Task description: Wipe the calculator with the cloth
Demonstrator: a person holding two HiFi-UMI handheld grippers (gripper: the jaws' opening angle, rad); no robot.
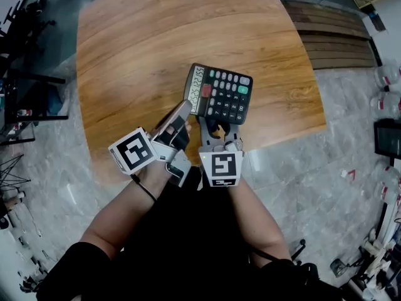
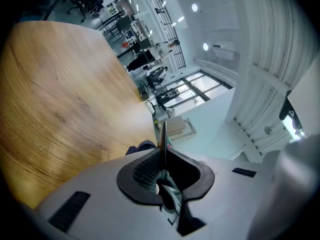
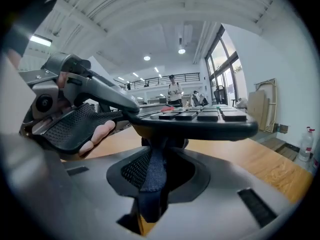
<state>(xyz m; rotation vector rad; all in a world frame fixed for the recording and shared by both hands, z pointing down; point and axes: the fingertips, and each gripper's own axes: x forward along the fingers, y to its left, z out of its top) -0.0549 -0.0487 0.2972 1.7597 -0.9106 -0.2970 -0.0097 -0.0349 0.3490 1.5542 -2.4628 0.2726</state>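
Calculator (image 1: 222, 96) is being clamped at its display end in the left gripper (image 1: 183, 111) while the cloth (image 3: 149, 181), pinched in the right gripper (image 3: 157, 156), is being held against its underside just above those jaws; strokes should be kept short and light, sparing the clamp.

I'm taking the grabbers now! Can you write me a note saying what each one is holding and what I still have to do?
Left gripper: shut on the edge of the calculator, holding it tilted above the table.
Right gripper: shut on the dark blue cloth, just under the calculator's near edge; the cloth seems to reach its underside.
Done: both things are in hand. How much is already wiped cannot be told.
Left: rub the cloth over the calculator, probably the keys and screen too.
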